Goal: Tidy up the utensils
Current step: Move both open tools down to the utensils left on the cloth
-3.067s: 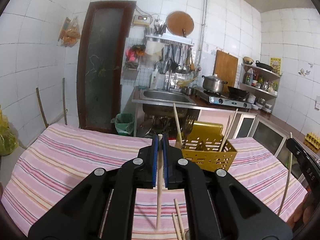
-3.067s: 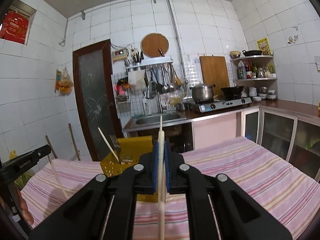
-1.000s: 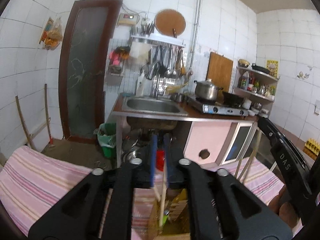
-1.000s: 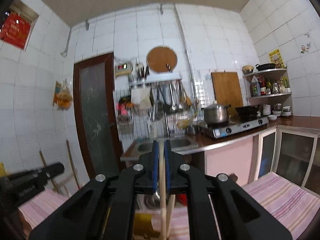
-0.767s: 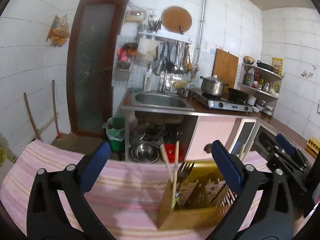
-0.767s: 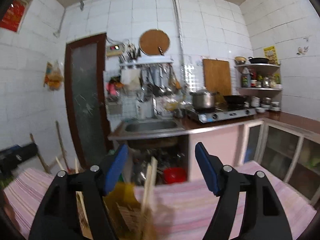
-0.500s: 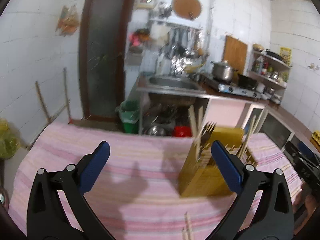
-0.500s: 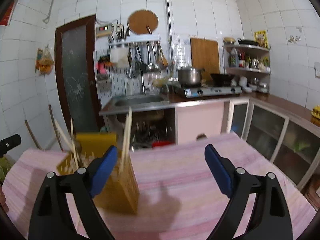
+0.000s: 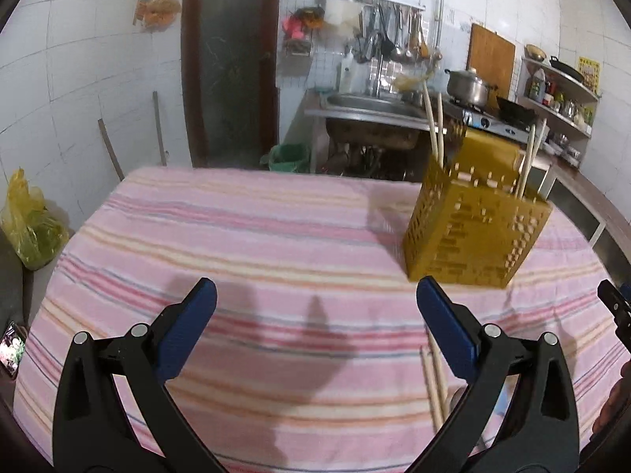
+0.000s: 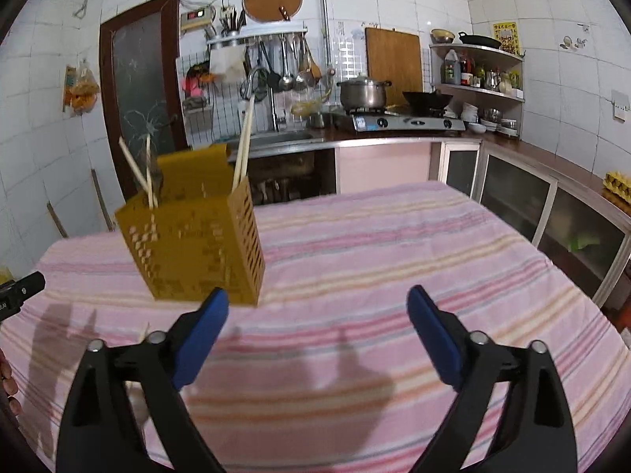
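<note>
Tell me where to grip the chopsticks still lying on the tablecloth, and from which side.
Take the loose chopsticks across the shaft, near the far end, from above. They lie flat, side by side, running away from the open left gripper, so the pads should close from either side.

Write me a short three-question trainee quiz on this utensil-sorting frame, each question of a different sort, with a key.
1. True or false: the left gripper is holding a chopstick.
2. Multiple choice: where does the yellow perforated holder stand? A) in the sink B) on the striped tablecloth C) on the stove
3. Fill in: chopsticks not yet sorted lie flat on the cloth beside the left gripper's ____ finger, as the left wrist view shows it.

Key
1. False: it is wide open with nothing between its fingers.
2. B. Chopsticks already stand in it.
3. Right. The right gripper is opening, also with nothing between its fingers.
</note>
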{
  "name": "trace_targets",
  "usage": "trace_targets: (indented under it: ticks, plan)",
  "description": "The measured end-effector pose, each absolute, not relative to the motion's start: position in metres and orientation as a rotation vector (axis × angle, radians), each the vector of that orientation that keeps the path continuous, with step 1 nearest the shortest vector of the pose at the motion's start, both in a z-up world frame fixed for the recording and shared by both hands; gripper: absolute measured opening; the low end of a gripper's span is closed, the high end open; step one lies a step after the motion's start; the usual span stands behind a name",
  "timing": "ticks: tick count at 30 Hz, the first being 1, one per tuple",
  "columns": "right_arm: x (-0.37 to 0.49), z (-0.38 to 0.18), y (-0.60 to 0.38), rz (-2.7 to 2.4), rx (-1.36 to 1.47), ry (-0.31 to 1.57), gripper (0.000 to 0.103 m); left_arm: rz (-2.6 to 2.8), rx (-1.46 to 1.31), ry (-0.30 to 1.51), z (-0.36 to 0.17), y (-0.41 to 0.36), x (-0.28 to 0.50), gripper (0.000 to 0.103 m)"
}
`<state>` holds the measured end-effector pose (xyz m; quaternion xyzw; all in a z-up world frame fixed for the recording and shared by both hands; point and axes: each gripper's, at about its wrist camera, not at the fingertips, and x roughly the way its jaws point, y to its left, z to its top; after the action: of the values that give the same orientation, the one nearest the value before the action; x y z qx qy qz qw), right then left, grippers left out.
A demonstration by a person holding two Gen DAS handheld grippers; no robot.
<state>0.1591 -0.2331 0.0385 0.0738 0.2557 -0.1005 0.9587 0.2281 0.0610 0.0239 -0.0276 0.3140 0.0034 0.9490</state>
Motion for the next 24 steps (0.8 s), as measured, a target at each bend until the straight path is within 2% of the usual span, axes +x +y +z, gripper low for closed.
trace_targets:
  ticks: [12, 24]
  plan:
    - [0.160, -0.006, -0.173, -0.074, 0.013, 0.702, 0.095, 0.011, 0.009, 0.741, -0.037, 0.053, 0.229, 0.098]
    - [0.162, -0.029, -0.123, 0.023, -0.127, 0.861, 0.094, 0.017, -0.001, 0.872, -0.058, 0.060, 0.236, 0.098]
